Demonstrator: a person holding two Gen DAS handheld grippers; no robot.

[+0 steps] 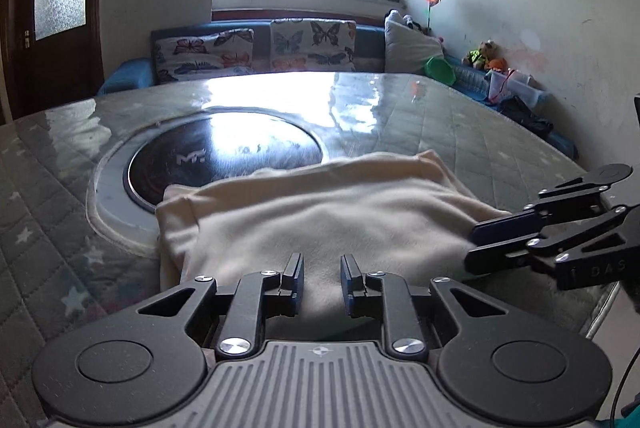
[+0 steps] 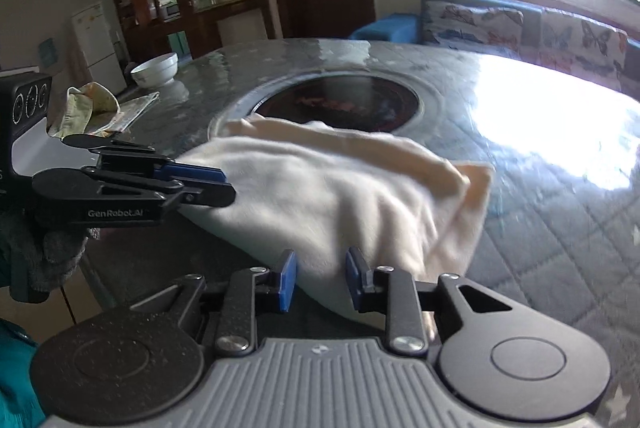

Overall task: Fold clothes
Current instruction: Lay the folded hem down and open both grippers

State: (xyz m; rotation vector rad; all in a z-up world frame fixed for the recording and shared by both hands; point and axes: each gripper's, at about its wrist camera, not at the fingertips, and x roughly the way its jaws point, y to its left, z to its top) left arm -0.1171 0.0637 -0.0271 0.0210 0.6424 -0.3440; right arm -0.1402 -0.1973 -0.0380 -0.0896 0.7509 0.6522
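Note:
A cream garment (image 1: 320,216) lies folded into a rough rectangle on the round table, partly over the dark inset cooktop (image 1: 224,151). My left gripper (image 1: 322,278) is open at the garment's near edge, with cloth between and below its fingers. My right gripper (image 1: 474,242) comes in from the right, jaws a little apart at the garment's right edge. In the right wrist view the garment (image 2: 332,195) lies ahead, my right gripper (image 2: 320,278) is open over its near edge, and the left gripper (image 2: 224,185) sits at its left edge.
The table (image 1: 460,115) has a quilted grey cover under glossy plastic. A white bowl (image 2: 155,69), a crumpled green cloth (image 2: 86,107) and a folded paper (image 2: 136,107) sit on its far side. A sofa with butterfly cushions (image 1: 256,47) stands under the window.

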